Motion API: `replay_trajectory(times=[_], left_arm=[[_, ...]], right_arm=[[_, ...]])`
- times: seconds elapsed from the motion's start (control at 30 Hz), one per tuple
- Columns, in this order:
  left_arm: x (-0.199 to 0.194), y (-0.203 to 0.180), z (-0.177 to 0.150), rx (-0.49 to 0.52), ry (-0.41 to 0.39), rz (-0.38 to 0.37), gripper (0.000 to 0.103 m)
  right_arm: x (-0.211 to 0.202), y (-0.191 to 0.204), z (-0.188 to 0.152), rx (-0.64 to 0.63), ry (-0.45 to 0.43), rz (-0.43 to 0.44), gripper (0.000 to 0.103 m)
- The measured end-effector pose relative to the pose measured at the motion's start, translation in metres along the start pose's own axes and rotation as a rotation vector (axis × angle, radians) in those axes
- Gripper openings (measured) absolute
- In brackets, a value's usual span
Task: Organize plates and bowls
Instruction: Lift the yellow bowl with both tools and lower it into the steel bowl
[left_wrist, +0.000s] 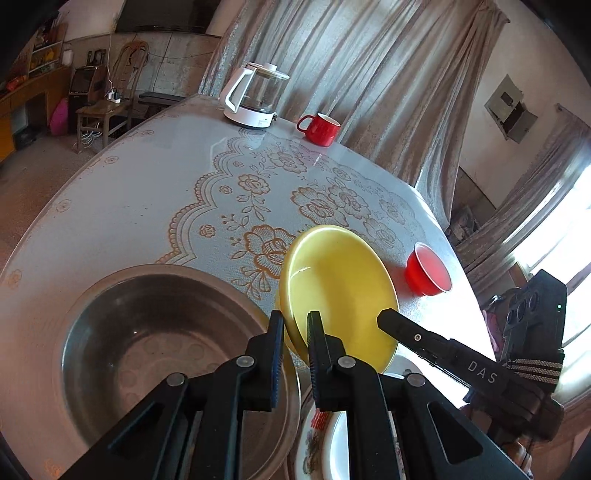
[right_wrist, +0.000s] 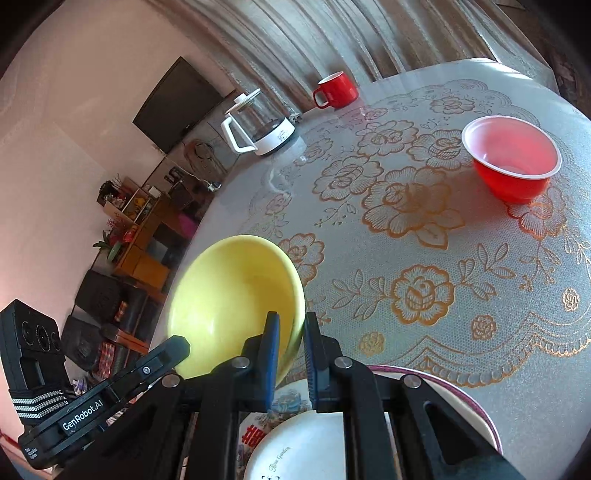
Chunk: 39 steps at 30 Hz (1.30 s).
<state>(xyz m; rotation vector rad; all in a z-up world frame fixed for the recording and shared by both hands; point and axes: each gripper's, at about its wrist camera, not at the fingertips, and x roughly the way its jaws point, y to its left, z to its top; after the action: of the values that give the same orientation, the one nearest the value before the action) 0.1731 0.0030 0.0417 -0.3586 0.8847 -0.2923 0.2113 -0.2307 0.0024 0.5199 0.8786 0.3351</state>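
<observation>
Yellow bowl hangs clenched at opposite rims by both grippers, left and right, while red bowl and metal basin wait unstacked.

Left gripper: black linkage arms with silver pivot pins behind the jaws; blue ribbed pads line the inner jaw faces. Right gripper: identical construction. Behind the jaws, side bars read "DAS" and "GenRobot.AI"; striped straps wrap the triple-lens camera housings.
</observation>
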Motion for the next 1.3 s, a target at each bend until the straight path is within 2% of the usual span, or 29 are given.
replay_trajectory(times=[0.33, 0.57, 0.73, 0.97, 1.13, 1.3], left_arm=[[-0.036, 0.054, -0.024, -0.084, -0.03, 0.047, 0.013], [-0.038, 0.087, -0.04, -0.148, -0.021, 0.098, 0.013], [-0.038, 0.096, -0.046, -0.144, -0.018, 0.132, 0.013], [-0.037, 0.1, -0.049, -0.145, -0.012, 0.128, 0.013], [-0.04, 0.098, -0.049, -0.141, -0.015, 0.126, 0.026], [-0.041, 0.096, -0.051, -0.124, -0.029, 0.15, 0.027]], right_arm=[[0.016, 0.055, -0.026, -0.102, 0.062, 0.077, 0.012], [0.046, 0.079, -0.048, -0.161, 0.143, 0.076, 0.012], [0.064, 0.086, -0.06, -0.19, 0.194, 0.053, 0.013], [0.066, 0.093, -0.066, -0.223, 0.205, 0.026, 0.014], [0.061, 0.095, -0.069, -0.231, 0.197, 0.015, 0.017], [0.061, 0.099, -0.073, -0.254, 0.188, 0.012, 0.022]])
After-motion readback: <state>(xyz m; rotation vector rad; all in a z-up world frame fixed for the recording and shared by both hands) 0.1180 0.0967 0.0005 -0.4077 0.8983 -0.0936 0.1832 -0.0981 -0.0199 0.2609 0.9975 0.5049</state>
